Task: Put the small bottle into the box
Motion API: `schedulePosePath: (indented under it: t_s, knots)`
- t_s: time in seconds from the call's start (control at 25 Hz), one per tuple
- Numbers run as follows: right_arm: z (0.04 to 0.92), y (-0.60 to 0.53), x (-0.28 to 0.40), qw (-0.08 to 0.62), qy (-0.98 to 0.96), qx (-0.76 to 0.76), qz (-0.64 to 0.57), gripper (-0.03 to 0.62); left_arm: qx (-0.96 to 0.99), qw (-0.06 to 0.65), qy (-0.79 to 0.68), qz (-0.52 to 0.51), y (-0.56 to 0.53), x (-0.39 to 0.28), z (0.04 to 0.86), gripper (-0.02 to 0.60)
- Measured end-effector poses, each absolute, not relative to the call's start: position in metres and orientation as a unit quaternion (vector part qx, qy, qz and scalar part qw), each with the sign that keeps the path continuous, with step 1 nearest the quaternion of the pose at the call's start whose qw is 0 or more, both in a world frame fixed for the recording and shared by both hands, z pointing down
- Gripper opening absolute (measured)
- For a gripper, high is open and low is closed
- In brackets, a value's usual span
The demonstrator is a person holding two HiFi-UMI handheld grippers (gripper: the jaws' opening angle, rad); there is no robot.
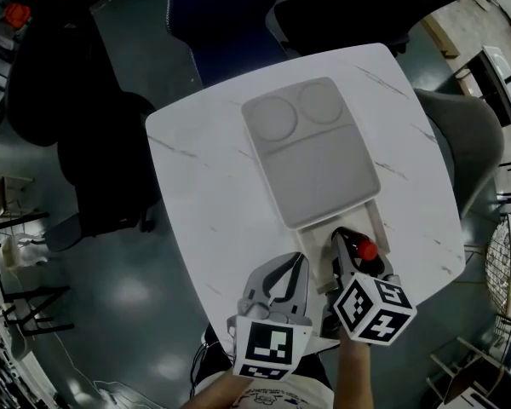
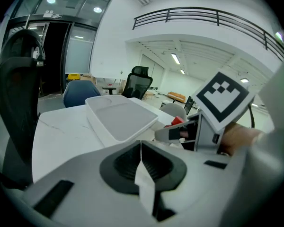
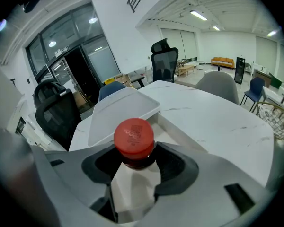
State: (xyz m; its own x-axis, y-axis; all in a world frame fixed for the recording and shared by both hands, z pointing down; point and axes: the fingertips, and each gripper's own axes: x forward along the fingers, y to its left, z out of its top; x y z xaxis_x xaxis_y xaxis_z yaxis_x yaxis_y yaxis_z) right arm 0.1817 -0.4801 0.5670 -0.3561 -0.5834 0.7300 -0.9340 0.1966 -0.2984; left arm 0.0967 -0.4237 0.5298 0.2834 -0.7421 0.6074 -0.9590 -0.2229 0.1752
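Observation:
A small dark bottle with a red cap (image 1: pixel 367 250) is held in my right gripper (image 1: pixel 351 247), which is shut on it. It hangs over the open near end of the pale box (image 1: pixel 377 221) on the white table (image 1: pixel 204 194). In the right gripper view the red cap (image 3: pixel 134 137) sticks up between the jaws of the right gripper (image 3: pixel 135 157), with the box (image 3: pixel 176 132) just beyond. The grey lid (image 1: pixel 311 152) lies slid toward the far side and covers most of the box. Just left of the box, my left gripper (image 1: pixel 296 267) is shut and holds nothing; its tips (image 2: pixel 141 145) meet.
Black office chairs (image 1: pixel 111 160) stand left of the table, a blue chair (image 1: pixel 226 24) stands beyond it, and a grey chair (image 1: pixel 468 135) stands at the right. The table's near edge (image 1: pixel 230 313) runs just under both grippers.

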Motion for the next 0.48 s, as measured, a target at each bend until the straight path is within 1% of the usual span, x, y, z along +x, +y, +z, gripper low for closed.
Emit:
schedulePosePath:
  t_s: [0.48]
  knots:
    - [0.5742,-0.4828,0.1821,0.254,-0.724,0.518,0.378,0.227,0.749,0.272,-0.568,0.205,-0.4263,0.0922,0.5343,0.020]
